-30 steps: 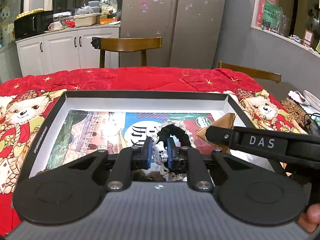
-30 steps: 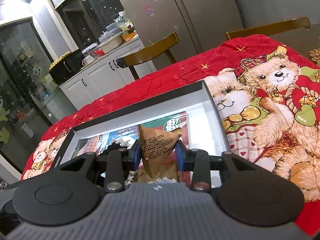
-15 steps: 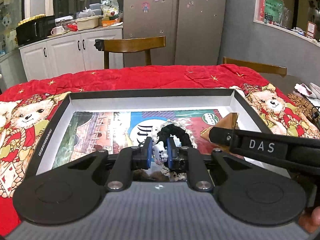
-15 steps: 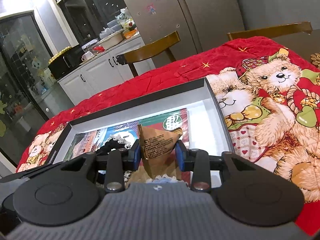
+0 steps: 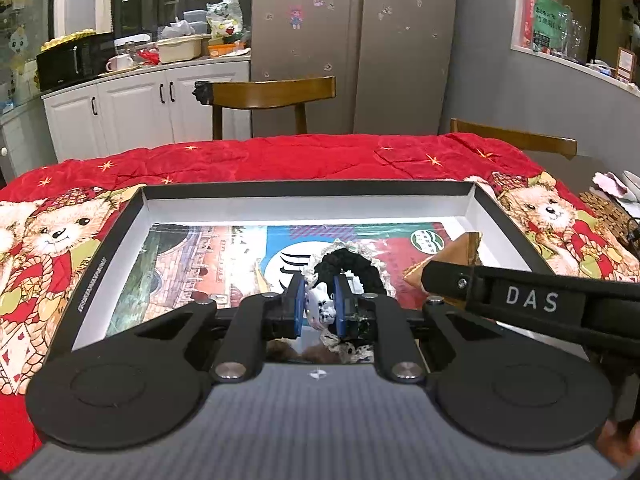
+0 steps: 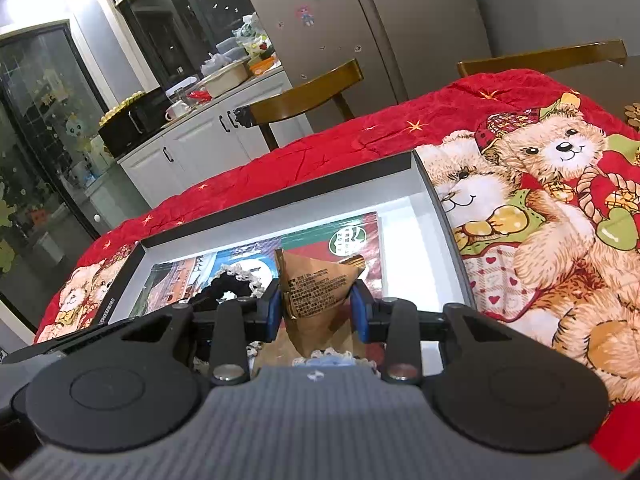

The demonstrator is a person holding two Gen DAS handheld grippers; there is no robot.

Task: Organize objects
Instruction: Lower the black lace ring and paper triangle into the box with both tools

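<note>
A shallow black box [image 5: 304, 189] with a white inside lies on the red bear quilt, and a printed sheet [image 5: 208, 256] covers its floor. My left gripper [image 5: 319, 300] is shut on a small white-and-blue cat charm [image 5: 320, 307] fixed to a black lace-trimmed scrunchie [image 5: 352, 260], low over the box's near middle. My right gripper [image 6: 316, 304] is shut on a brown triangular paper packet [image 6: 316, 292] just to the right, also over the box [image 6: 440, 216]. One of its fingers [image 5: 480, 284] crosses the left wrist view, and the scrunchie [image 6: 224, 284] shows at its left.
The red quilt [image 6: 540, 200] covers the table around the box. Wooden chairs [image 5: 272, 90] stand at the far edge and at the right [image 5: 516, 140]. White cabinets with kitchen clutter [image 5: 132, 104] and a grey fridge lie beyond. A person's fingertip [image 5: 620, 440] shows at the lower right.
</note>
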